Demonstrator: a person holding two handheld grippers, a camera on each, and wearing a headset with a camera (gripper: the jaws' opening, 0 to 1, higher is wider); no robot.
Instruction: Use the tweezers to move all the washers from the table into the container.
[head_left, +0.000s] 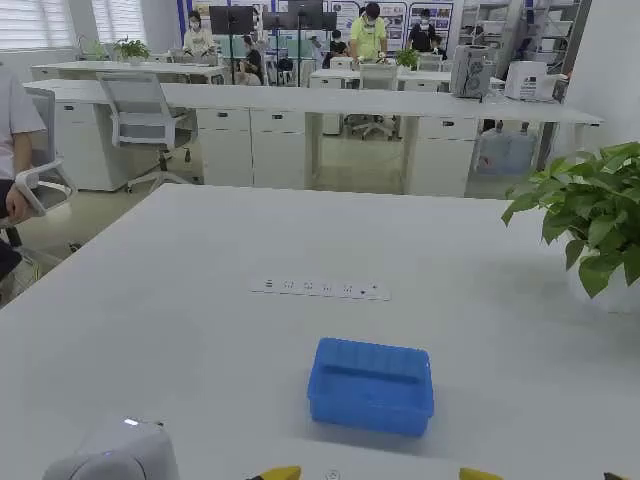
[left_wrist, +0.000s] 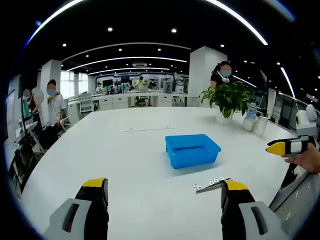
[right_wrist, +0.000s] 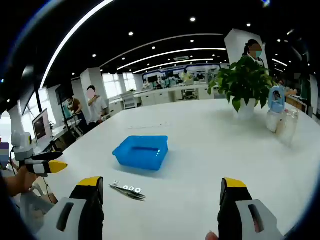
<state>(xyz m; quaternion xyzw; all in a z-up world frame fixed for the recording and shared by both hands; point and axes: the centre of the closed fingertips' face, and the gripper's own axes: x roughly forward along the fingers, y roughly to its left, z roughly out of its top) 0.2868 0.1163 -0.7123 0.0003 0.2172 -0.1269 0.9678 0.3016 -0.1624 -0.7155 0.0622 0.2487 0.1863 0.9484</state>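
On the white table (head_left: 200, 330), right edge: potted plant (head_left: 590, 215). Centre: blue container (head_left: 371, 385), upright and open-topped, with a plain blue floor showing inside. Left gripper (left_wrist: 165, 185): jaws spread wide, holding nothing. Right gripper (right_wrist: 162, 182): likewise released, jaws wide. Tweezers (right_wrist: 127, 193) lie flat on the table between container and grippers, apart from the container. Washers (right_wrist: 131, 188) sit in a short row along the tweezers; touching or just beside, cannot tell.

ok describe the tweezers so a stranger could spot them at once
Find the blue container on the white table. On its near side lie the tweezers beside a row of washers. They are the one long, thin metal piece; the washers are tiny rings.
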